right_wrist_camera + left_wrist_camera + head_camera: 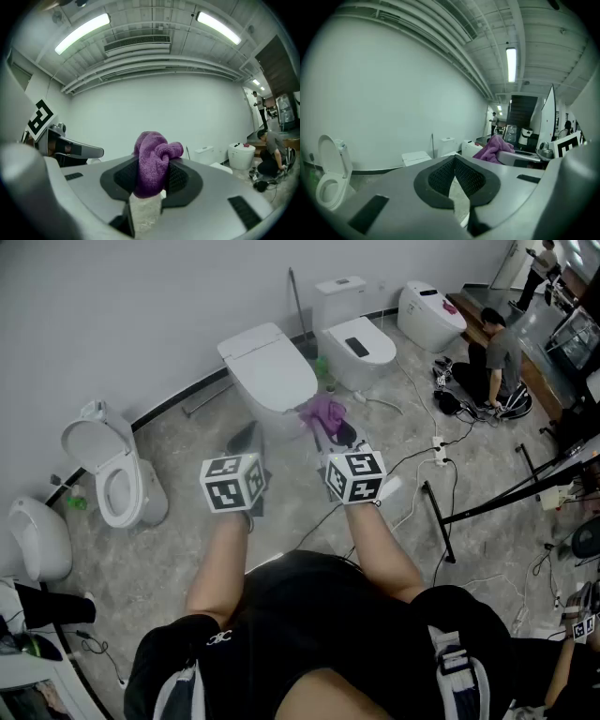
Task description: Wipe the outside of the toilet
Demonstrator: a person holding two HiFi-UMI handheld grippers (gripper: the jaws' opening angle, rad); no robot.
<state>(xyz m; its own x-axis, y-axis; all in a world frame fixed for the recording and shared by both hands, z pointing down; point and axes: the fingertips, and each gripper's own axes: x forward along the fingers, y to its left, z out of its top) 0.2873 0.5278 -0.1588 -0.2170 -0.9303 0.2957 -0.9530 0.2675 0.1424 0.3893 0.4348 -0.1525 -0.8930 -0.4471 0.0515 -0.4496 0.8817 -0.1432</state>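
- Because the toilet [272, 371] straight ahead is a hard, glossy white fixture, standing on the floor [187, 437] against the wall [141, 296] with its lid down, I'd judge it will neither shift nor give under a wipe. There is nothing on it to grip. It only needs pressing against, and its smooth shell should let a cloth slide easily.
- The purple cloth [152, 161] is the thing to keep hold of. It is soft, light, limp terry, doubled into a fat fold. I'd say it is best pinched by a thick bunch like this, leaving a loose end free to drag over the shell.
- The right claw [152, 180] is clamped on that cloth, which bulges up over the pads. From above it sits by the toilet's front edge, but its own view shows only wall behind, so it looks held clear of the bowl.
- The left claw [454, 161] has its pads together at the tips with nothing between them. It sits just left of the right one.
- No wiping contact looks made yet.
- Further out, an open-seat toilet [112, 474] stands to the left. Cables [422, 456] trail across the floor, and a person [497, 352] crouches at far right.
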